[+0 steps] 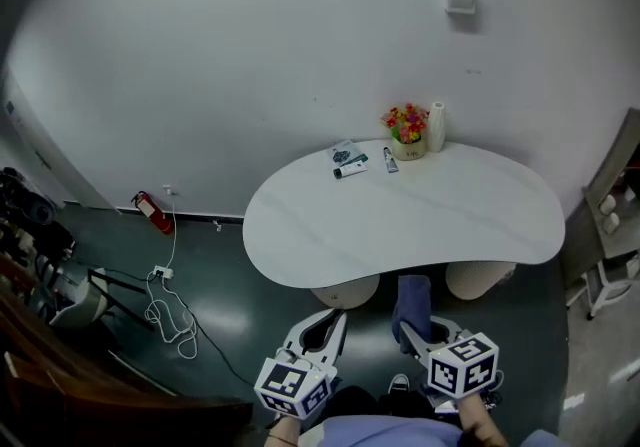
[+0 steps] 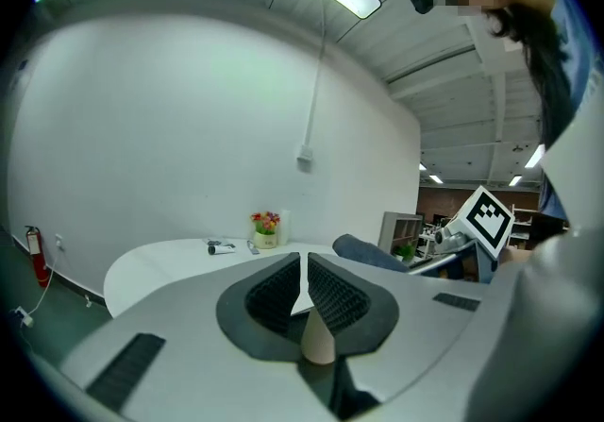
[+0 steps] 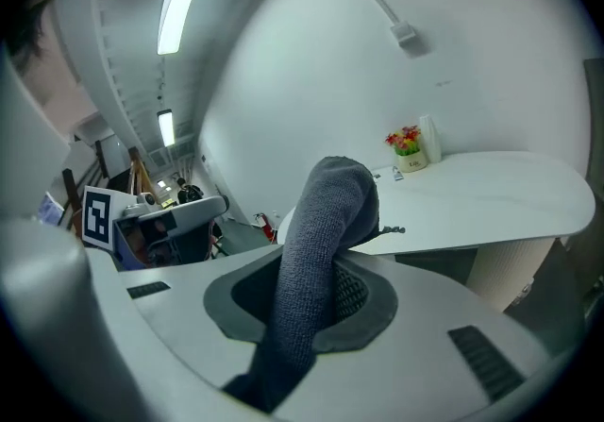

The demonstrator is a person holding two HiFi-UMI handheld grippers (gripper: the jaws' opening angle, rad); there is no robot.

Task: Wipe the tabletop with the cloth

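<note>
Wiping not begun, by my read: cloth (image 1: 412, 297) was in air, just short of table (image 1: 330, 235) near edge, not touching it. Right tool (image 1: 424, 328) was clamped on cloth's lower part. Cloth's long axis ran along tool's line, free end toward table, tip curled over. Left tool (image 1: 334, 318) was pinched together, empty. Whole tabletop was still to wipe.

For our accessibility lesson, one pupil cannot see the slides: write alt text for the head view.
Seen from above, the right gripper clamps a dark blue cloth near the front edge of a white kidney-shaped table, with the shut left gripper beside it. At the table's far edge stand a pot of flowers and a few small items.
</note>
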